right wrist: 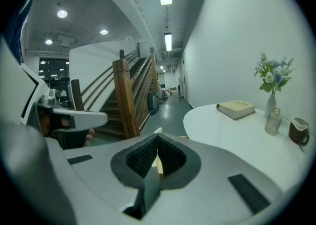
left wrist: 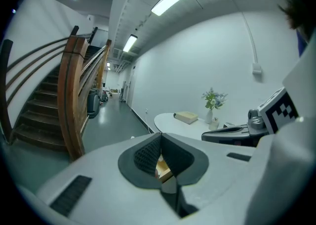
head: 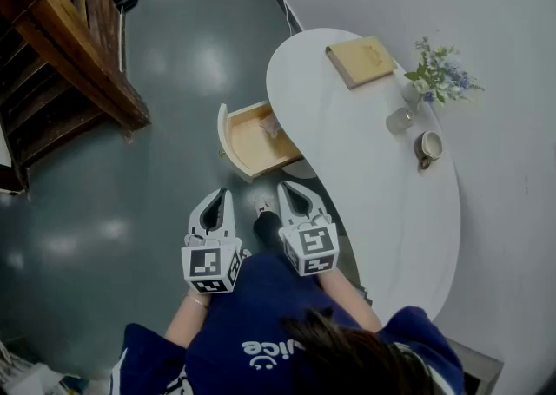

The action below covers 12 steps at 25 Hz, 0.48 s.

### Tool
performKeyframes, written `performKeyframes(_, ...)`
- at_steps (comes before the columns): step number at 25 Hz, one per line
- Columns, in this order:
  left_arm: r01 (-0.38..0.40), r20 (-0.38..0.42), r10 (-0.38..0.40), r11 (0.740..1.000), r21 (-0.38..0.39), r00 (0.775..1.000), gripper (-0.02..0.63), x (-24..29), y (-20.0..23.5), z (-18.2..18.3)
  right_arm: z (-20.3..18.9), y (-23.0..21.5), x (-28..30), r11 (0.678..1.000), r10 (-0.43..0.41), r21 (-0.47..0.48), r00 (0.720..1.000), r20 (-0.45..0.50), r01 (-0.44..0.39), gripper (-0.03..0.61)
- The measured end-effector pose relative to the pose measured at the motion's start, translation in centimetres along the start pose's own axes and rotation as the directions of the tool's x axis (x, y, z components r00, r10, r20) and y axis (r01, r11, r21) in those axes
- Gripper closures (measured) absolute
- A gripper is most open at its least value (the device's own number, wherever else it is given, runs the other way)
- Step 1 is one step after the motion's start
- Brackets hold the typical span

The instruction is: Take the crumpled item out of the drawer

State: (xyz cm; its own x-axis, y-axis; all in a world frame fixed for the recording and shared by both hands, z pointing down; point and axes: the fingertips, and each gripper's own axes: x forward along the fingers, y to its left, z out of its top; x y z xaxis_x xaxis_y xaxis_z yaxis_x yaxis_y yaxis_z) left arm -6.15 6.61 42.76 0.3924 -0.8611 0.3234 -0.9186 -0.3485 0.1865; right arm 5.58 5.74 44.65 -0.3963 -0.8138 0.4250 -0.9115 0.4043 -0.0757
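Note:
In the head view a light wooden drawer (head: 236, 148) stands pulled out from under the white table's (head: 382, 202) left edge. A pale crumpled item (head: 270, 127) lies in its far right corner. My left gripper (head: 224, 194) and right gripper (head: 284, 186) hover side by side a short way in front of the drawer, both pointing at it. Each is shut with nothing between its jaws. In the left gripper view the left gripper (left wrist: 160, 135) shows its pads meeting, with a sliver of wood behind them. The right gripper (right wrist: 157, 138) looks the same in its own view.
On the table lie a tan book (head: 362, 60), a vase of flowers (head: 439, 81), a small glass (head: 400, 119) and a mug (head: 428, 148). A wooden staircase (head: 69, 55) rises at the left across the grey floor. The person's foot (head: 265, 227) is between the grippers.

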Motion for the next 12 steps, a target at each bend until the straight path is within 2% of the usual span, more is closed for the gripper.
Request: performKeyframes(12,-0.104,0.001,0.104,0.994,0.014,0.995,0.609,8.6,1.7,4.3,4.0,-5.1,8.3,0.993,0.120,-0.015,0.993,-0.024,-0.120,0.571)
